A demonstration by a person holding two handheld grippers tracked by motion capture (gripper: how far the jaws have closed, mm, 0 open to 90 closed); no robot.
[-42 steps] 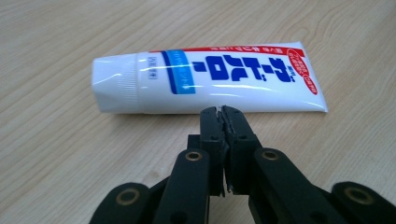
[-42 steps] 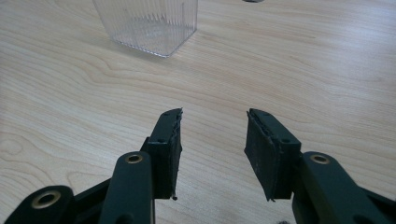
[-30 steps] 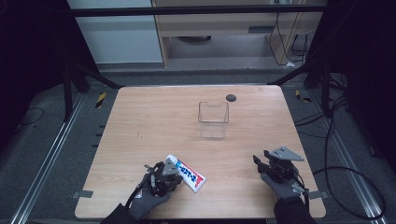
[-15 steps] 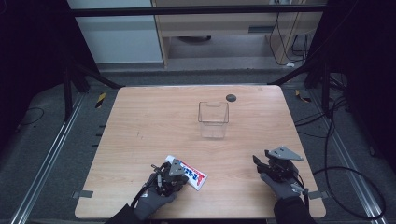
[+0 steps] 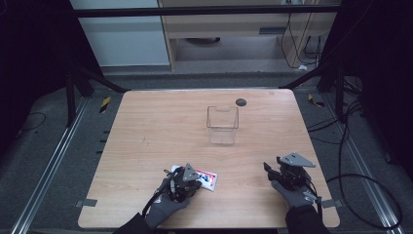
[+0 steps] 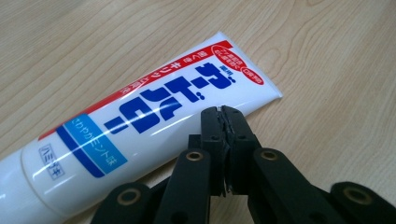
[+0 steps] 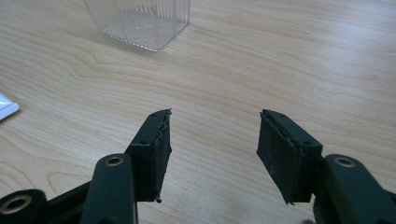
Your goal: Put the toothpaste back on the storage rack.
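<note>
A: Two grippers at near edge. Left gripper (image 6: 223, 122) hung over the toothpaste tube (image 6: 140, 121), near-left on the table (image 5: 146, 126), jaws closed, empty.

B: Should spread before descending. Right gripper (image 7: 212, 140) had just been opening, nothing between; clear box (image 5: 222, 124) far-centre.

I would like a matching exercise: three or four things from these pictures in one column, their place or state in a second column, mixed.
1. toothpaste tube
2. clear container
3. left hand-held gripper
4. right hand-held gripper

a. jaws apart, nothing between them
b. stands upright near the table's middle
c. jaws together, just above the tube
d. lies flat near the table's near edge

Pairs: 1-d, 2-b, 3-c, 4-a
</note>
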